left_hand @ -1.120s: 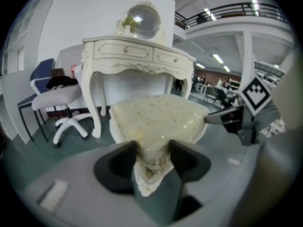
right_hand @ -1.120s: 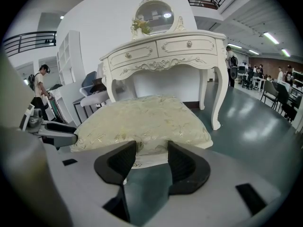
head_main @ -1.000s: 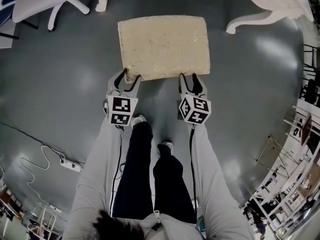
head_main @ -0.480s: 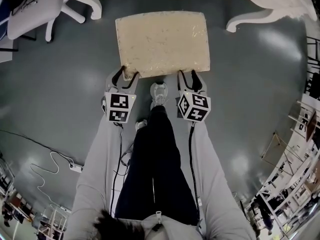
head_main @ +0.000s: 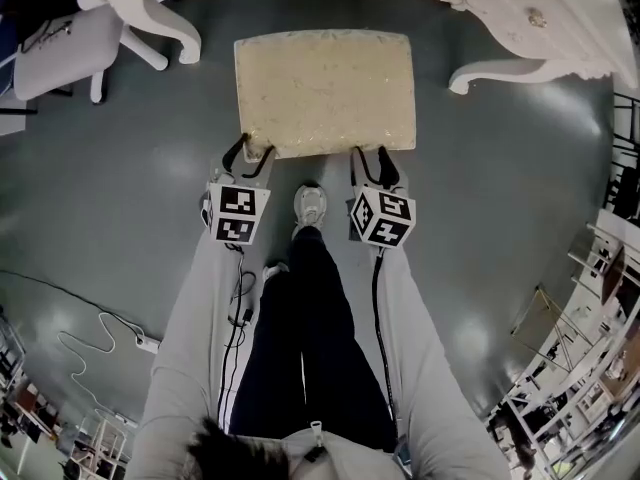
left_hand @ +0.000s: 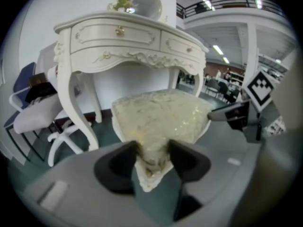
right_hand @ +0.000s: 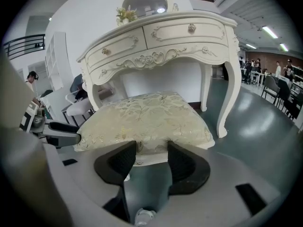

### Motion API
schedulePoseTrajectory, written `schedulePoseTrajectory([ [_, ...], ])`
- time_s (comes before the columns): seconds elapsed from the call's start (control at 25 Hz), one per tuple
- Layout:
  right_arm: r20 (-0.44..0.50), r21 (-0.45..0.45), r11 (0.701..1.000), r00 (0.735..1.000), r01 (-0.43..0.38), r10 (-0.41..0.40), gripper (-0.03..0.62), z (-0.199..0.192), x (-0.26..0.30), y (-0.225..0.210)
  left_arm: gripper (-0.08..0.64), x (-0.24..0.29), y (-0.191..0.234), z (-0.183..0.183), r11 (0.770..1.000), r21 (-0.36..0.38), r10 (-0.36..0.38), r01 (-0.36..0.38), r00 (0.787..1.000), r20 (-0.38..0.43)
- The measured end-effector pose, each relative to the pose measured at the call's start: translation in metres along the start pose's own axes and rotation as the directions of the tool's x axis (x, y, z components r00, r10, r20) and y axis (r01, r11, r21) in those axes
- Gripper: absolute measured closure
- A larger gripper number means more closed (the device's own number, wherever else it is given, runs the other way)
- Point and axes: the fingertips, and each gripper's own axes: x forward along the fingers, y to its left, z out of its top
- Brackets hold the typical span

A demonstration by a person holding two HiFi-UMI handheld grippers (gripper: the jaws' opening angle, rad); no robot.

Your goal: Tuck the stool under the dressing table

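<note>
cream brocade-cushioned stool [head_main: 325, 93] stands on the grey floor [head_main: 120, 188], facing the gap between the ornate white dressing table [head_main: 560, 28] legs. left tongs [head_main: 255, 152] clench its near corner and right tongs [head_main: 375, 158] seemingly clench its near edge, for a straight, even push.

The glossy grey floor [head_main: 100, 168] shines with light. A white chair [head_main: 55, 43] stands before a white wall [left_hand: 85, 1]; a power strip [head_main: 146, 343] lies well apart from the chair.

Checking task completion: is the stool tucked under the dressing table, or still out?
Still out. The stool seat shows whole before the dressing table top, its far end between the front legs.
</note>
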Motion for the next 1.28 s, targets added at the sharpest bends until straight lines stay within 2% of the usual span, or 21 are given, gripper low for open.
schedulePoseTrajectory([
  [0.2, -0.009, -0.018, 1.0, 1.0, -0.021, 0.021, 0.38, 0.028, 0.026, -0.009, 0.333, 0.026, 0.015, 0.025, 1.0, 0.0, 0.023, -0.023, 0.999, -0.023],
  [0.4, -0.022, -0.079, 0.996, 0.999, -0.035, 0.033, 0.397, 0.05, 0.048, -0.017, 0.34, 0.05, 0.03, 0.051, 0.999, 0.005, 0.045, -0.045, 0.998, -0.037],
  [0.68, -0.025, -0.039, 0.998, 0.999, -0.045, 0.044, 0.4, 0.073, 0.072, -0.02, 0.348, 0.072, 0.049, 0.074, 0.999, 0.01, 0.048, -0.047, 0.998, -0.033],
  [0.88, -0.002, -0.042, 0.999, 1.0, -0.026, 0.026, 0.4, 0.098, 0.091, -0.029, 0.347, 0.088, 0.057, 0.096, 0.999, -0.003, 0.05, -0.05, 0.999, -0.01],
  [1.28, 0.003, -0.054, 0.998, 0.999, -0.04, 0.04, 0.4, 0.136, 0.13, -0.032, 0.348, 0.12, 0.084, 0.126, 0.997, -0.012, 0.077, -0.077, 0.997, -0.004],
])
